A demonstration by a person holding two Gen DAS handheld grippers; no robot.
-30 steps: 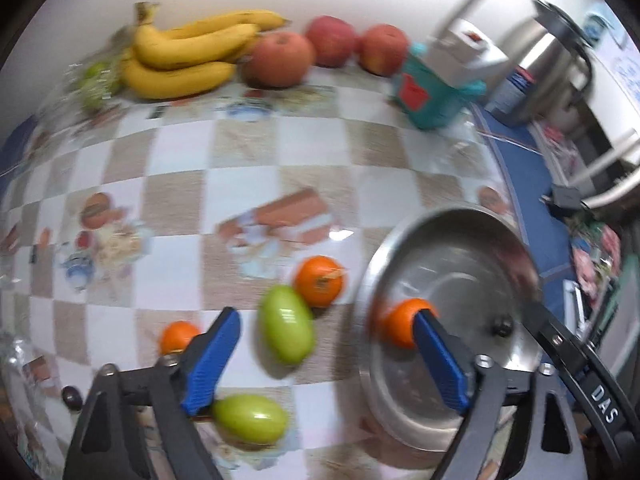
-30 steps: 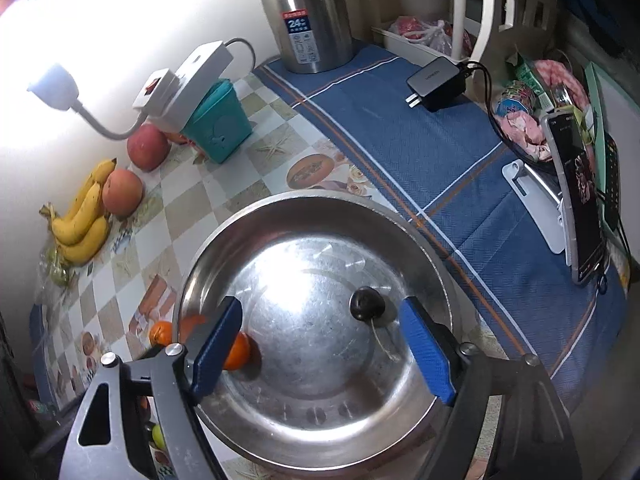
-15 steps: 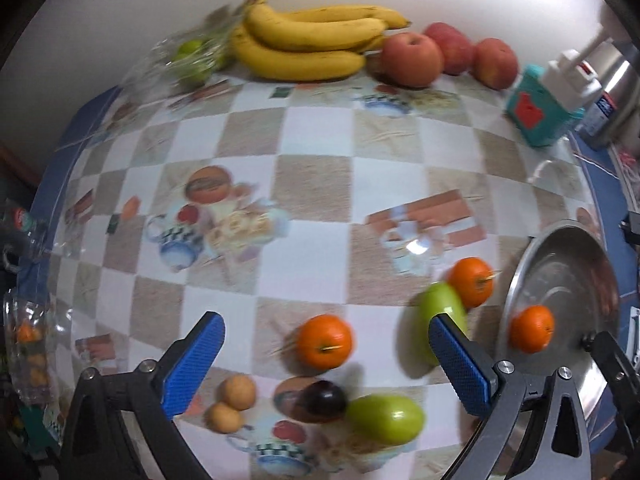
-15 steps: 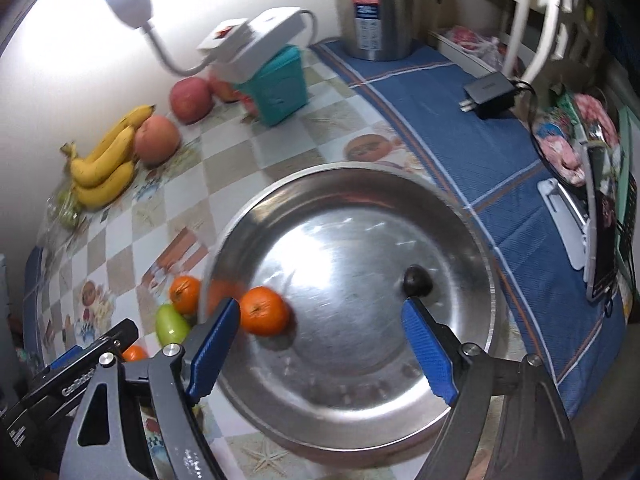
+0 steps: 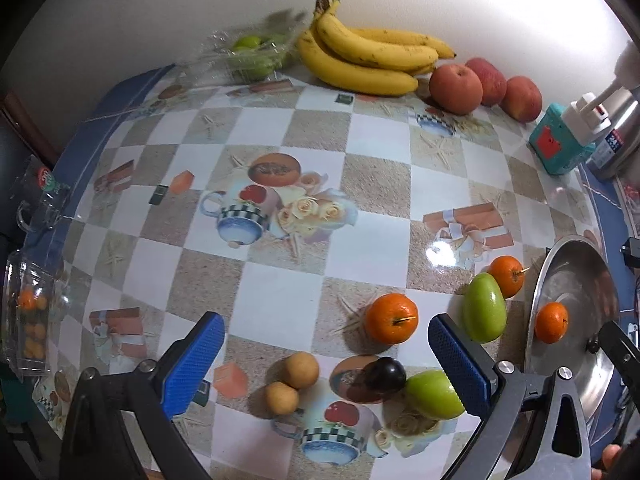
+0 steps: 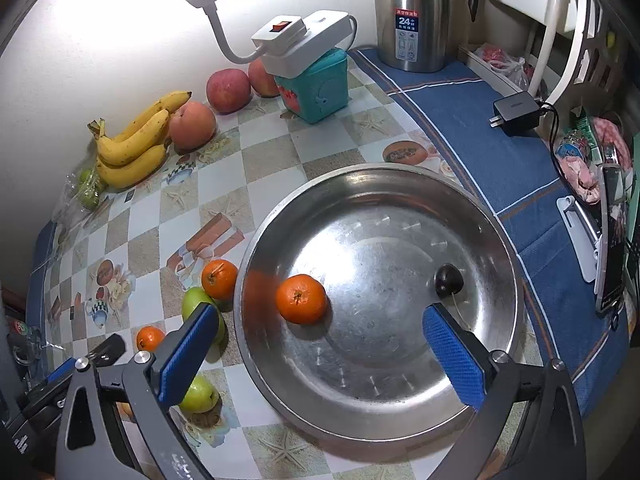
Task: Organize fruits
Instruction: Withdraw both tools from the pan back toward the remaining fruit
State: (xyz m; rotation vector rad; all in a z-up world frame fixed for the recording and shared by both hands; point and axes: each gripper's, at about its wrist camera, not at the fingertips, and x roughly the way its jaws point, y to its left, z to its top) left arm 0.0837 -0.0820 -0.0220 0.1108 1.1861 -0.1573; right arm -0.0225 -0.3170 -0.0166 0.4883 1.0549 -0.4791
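Observation:
A steel plate [image 6: 380,174] holds one orange [image 6: 301,299] and a dark cherry [image 6: 449,280]. My right gripper [image 6: 320,330] hovers over the plate, its jaws opening, touching nothing. My left gripper [image 5: 324,348] stands open above loose fruit on the tablecloth: an orange [image 5: 391,319], two small tan fruits [image 5: 301,370], a dark plum [image 5: 385,374] and a green fruit [image 5: 434,394]. Another green fruit [image 5: 483,307] and orange [image 5: 507,276] lie beside the plate [image 5: 568,264].
Bananas [image 5: 360,60], three apples [image 5: 456,89] and a bag of green fruit [image 5: 252,56] line the wall. A teal box [image 6: 316,88] carrying a power strip with a lamp, a steel kettle [image 6: 412,16], a charger [image 6: 516,109] and a phone stand are at the right.
My left gripper swung left from the plate to over the loose fruit. The orange stayed in the plate and rolled inward. The right gripper's jaws widened.

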